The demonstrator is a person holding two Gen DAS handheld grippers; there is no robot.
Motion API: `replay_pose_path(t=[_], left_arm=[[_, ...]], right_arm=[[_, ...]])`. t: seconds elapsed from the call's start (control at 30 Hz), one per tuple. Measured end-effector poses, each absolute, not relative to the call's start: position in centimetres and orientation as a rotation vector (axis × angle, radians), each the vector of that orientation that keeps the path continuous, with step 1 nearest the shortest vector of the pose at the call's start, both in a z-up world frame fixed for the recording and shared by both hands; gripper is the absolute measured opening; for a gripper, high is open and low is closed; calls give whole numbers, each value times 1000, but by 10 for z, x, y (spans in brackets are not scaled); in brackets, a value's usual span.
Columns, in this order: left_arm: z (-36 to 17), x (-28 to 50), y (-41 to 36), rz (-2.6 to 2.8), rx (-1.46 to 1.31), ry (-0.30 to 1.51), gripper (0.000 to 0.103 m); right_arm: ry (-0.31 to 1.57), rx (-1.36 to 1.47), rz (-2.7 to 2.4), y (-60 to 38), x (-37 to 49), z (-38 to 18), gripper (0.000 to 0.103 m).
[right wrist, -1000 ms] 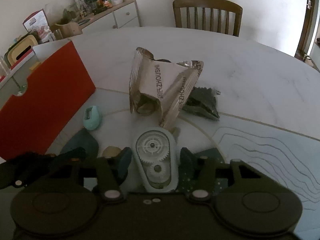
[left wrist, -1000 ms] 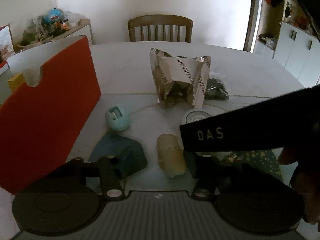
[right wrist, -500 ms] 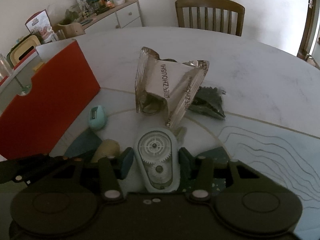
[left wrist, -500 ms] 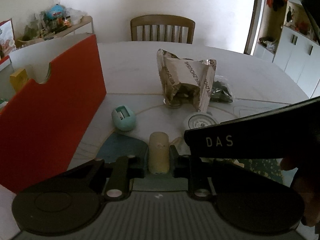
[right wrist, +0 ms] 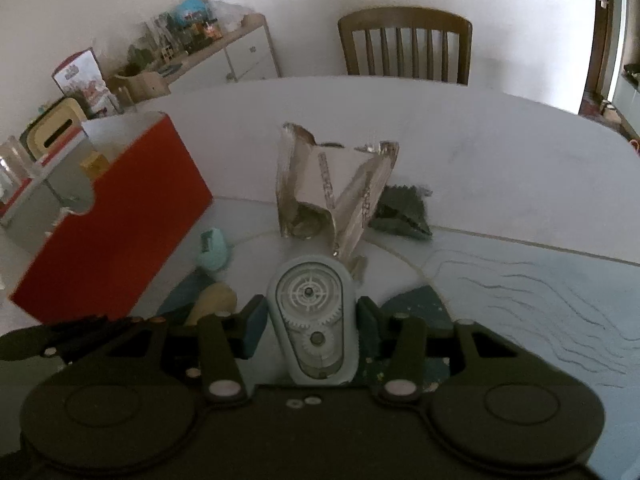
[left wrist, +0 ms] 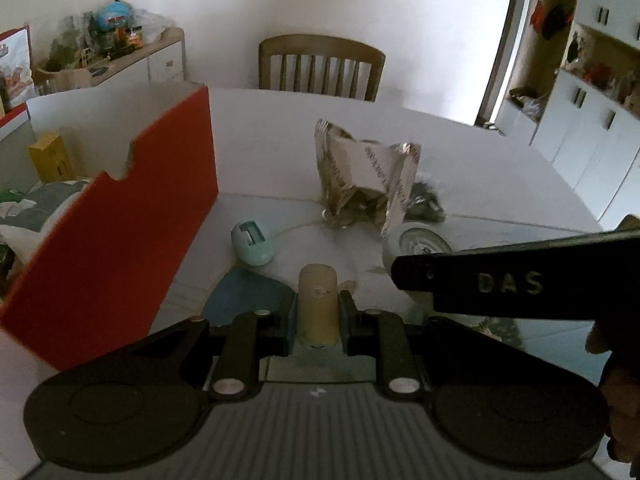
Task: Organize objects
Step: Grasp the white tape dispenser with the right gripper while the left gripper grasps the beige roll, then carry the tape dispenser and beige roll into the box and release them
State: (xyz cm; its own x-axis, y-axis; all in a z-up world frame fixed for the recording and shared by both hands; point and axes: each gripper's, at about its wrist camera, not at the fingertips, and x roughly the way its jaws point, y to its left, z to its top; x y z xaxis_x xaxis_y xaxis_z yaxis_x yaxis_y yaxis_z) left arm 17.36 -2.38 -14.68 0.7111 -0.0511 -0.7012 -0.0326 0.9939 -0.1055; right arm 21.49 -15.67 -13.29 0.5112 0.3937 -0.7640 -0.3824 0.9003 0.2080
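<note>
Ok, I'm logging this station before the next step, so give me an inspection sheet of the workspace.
Surface: pale round table, patterned mat at the near side.
Job's things: beige cylinder; correction-tape dispenser; small teal gadget on the table; red box, open-topped.
Clutter: torn foil bag, dark packet behind it.
Grippers: left claw shut on the cylinder; right claw shut on the dispenser.
Cables: nothing seen.
Surroundings: wooden chair, cluttered sideboard.

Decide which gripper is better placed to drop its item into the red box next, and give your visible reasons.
Left, probably. The left gripper is shut on the beige cylinder, and the red box stands right beside it. The right gripper holds the correction tape but sits farther from the box.
</note>
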Motion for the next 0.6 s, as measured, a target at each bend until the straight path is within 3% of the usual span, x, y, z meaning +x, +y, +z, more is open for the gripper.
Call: replay_pose_path(t=[0.6], left_arm=[[-52,145,55,-105,-233,739,20]], right_arm=[[830,95,422,-144,170,-44,47]])
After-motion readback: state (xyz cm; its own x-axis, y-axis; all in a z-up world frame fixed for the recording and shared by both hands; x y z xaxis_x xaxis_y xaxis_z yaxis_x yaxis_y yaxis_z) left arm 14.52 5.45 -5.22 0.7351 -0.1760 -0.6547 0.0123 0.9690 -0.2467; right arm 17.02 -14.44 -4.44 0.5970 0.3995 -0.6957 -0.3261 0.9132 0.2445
